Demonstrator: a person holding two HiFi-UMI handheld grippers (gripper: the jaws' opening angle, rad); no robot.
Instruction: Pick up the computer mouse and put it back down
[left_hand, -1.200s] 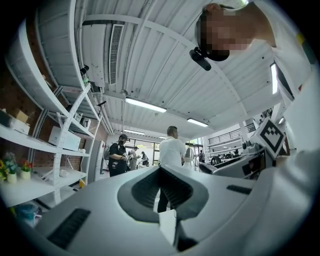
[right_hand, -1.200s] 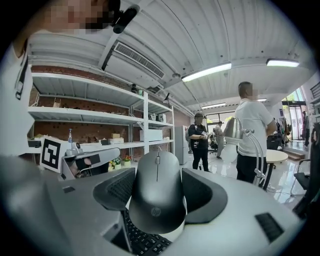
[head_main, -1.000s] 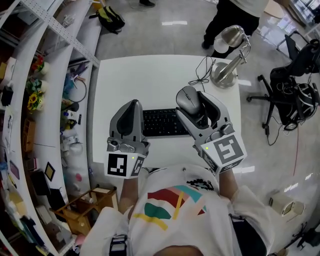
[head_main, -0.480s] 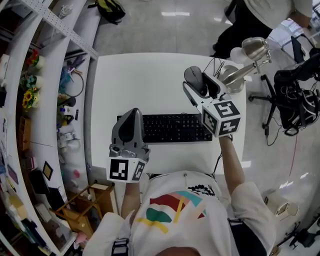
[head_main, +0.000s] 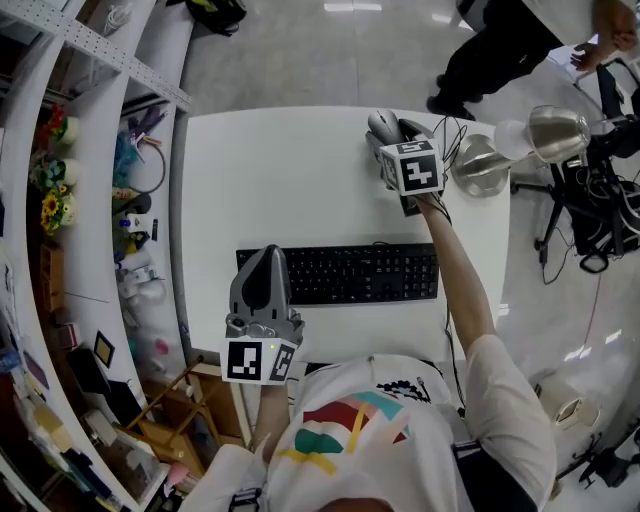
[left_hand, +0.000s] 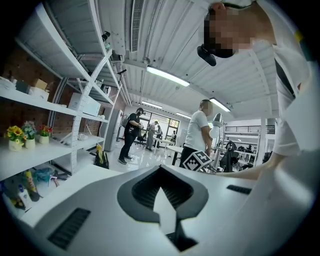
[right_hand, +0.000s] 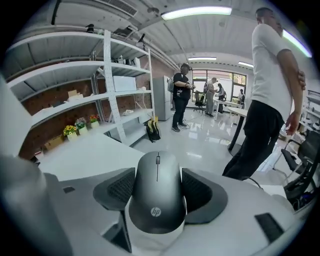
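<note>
A dark grey computer mouse (head_main: 380, 124) sits between the jaws of my right gripper (head_main: 391, 136), which is shut on it at the far right of the white table (head_main: 285, 170), close to the far edge. In the right gripper view the mouse (right_hand: 156, 185) fills the gap between both pads, logo towards the camera. Whether it touches the tabletop cannot be told. My left gripper (head_main: 264, 258) is shut on nothing, hovering at the left end of the black keyboard (head_main: 350, 272). In the left gripper view its jaws (left_hand: 163, 202) meet.
A silver desk lamp (head_main: 525, 135) and its round base (head_main: 480, 166) stand just right of the mouse, with thin cables (head_main: 446, 128) between. Shelving (head_main: 95, 200) with small items lines the left. A person (head_main: 505, 35) stands beyond the table; an office chair (head_main: 600, 210) is at right.
My right gripper has carried the mouse from above the keyboard out to the table's far right, arm stretched. The left gripper has stayed by the keyboard's left end.
</note>
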